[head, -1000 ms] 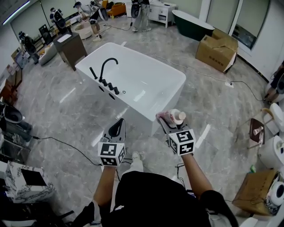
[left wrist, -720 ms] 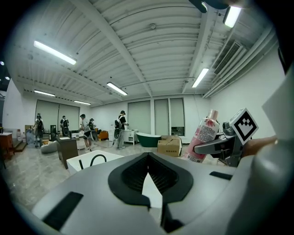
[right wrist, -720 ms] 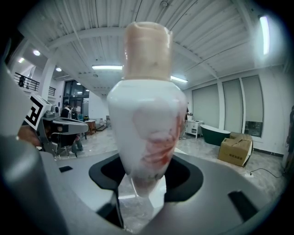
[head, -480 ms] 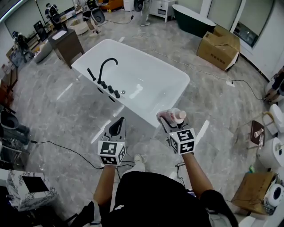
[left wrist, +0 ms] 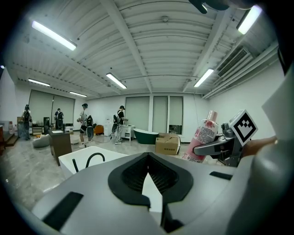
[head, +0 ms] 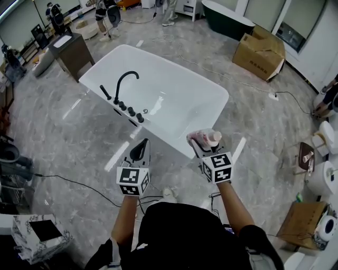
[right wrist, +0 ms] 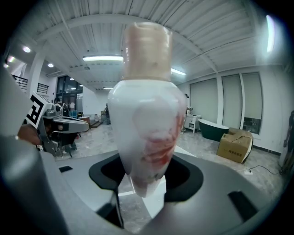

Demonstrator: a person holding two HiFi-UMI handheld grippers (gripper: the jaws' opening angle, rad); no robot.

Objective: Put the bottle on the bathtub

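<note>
A grey marbled floor [head: 63,132] in a bathroom showroom, seen from above. At its far edge stands a dark green tub [head: 228,18], with a large cardboard box [head: 260,52] just beside it on the right. A white power strip [head: 273,97] lies on the floor near that box. Toward the far left corner stands a brown cabinet [head: 71,52], with people [head: 100,10] beyond it. A black cable [head: 79,183] snakes across the floor at the left. A marble-patterned box [head: 39,237] sits in the near left corner. Along the right edge are a small brown stand [head: 305,155], a white ceramic fixture [head: 322,182] and a second cardboard box [head: 300,225].
</note>
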